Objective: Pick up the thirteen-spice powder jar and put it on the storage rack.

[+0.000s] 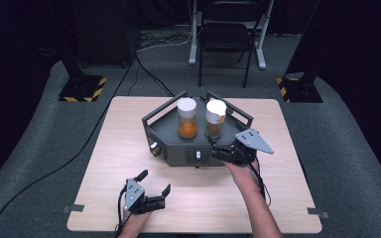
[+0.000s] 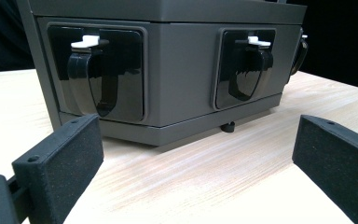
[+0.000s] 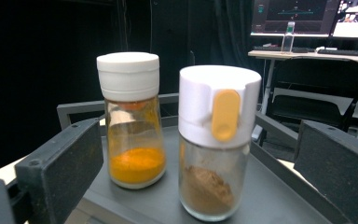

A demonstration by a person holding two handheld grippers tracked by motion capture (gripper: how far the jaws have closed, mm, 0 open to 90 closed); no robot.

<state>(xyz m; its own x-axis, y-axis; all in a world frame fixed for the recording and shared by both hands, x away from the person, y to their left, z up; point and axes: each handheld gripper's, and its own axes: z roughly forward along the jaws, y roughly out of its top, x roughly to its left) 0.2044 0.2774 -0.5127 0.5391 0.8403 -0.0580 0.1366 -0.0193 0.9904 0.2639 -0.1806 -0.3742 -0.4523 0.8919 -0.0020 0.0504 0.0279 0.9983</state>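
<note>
A dark grey box-like stand (image 1: 178, 148) sits at the middle of the wooden table (image 1: 129, 134). On its top stand two glass jars: one with a plain white lid and orange powder (image 1: 187, 119) (image 3: 133, 126), one with a yellow-tabbed white lid and brown powder (image 1: 215, 119) (image 3: 214, 149). My right gripper (image 1: 217, 150) (image 3: 199, 144) is open at the stand's front right corner, facing both jars; the brown one is nearer. My left gripper (image 1: 155, 181) (image 2: 198, 154) is open low over the table. It faces the stand's side wall (image 2: 177, 70) with two black latches (image 2: 95, 74).
Raised rails (image 1: 158, 111) edge the stand's top at the back and sides. A black chair (image 1: 226, 37) and two posts on hazard-striped bases (image 1: 82, 88) stand on the floor behind the table. A desk with monitors (image 3: 303, 16) lies far off.
</note>
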